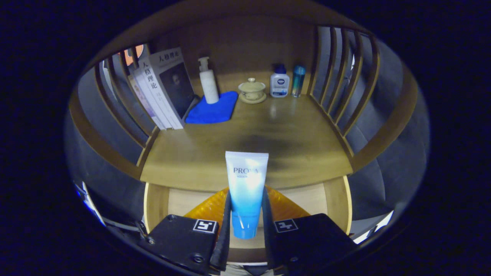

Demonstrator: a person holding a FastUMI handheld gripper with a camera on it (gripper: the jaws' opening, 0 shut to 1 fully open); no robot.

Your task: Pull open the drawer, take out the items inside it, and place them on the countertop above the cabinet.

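My gripper [245, 214] is shut on a white-and-blue tube [246, 188], which stands upright between the fingers with its flat crimped end up and its blue cap down. Both fingers press on its lower sides. The tube hangs above the pulled-out drawer [157, 203], in front of the wooden countertop [249, 142]. An orange textured item [209, 207] lies in the drawer behind and below the tube.
At the back of the countertop stand several leaning books [165, 88], a white pump bottle [208, 82] on a blue cloth [213, 109], a lidded tea cup [252, 91], a white bottle [279, 81] and a teal bottle [298, 79]. Slatted wooden sides [337, 76] flank the top.
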